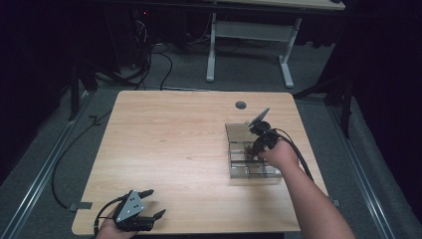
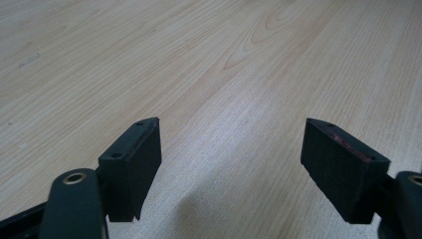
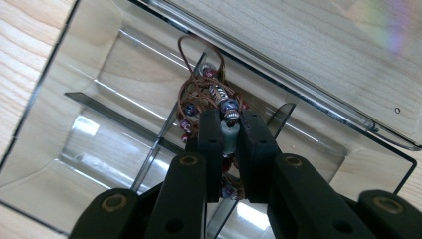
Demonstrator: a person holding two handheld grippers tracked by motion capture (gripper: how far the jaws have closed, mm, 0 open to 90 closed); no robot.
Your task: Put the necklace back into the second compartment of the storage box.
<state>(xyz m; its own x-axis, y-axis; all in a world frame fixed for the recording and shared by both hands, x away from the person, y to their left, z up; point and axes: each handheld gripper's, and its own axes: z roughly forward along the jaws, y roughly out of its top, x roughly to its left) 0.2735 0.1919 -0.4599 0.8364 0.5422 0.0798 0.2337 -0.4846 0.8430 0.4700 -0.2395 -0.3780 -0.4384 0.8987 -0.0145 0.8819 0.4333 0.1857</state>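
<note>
Beads risked snagging on the dividers, we judged: our right gripper (image 3: 230, 130) pinched the beaded cord (image 3: 209, 94) inside the clear box (image 3: 59, 99) at mid-frame; our left gripper (image 2: 231, 159) sat spread, empty.

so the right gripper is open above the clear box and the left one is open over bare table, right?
Not quite: the right gripper is shut on a beaded bracelet inside the clear box, as the right gripper view shows. The left gripper is indeed open over bare table.

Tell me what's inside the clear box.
Inside the clear box: dividers and a beaded bracelet on brown cord, pinched by the right hand-held gripper. The gripper covers the compartments beneath it.
</note>
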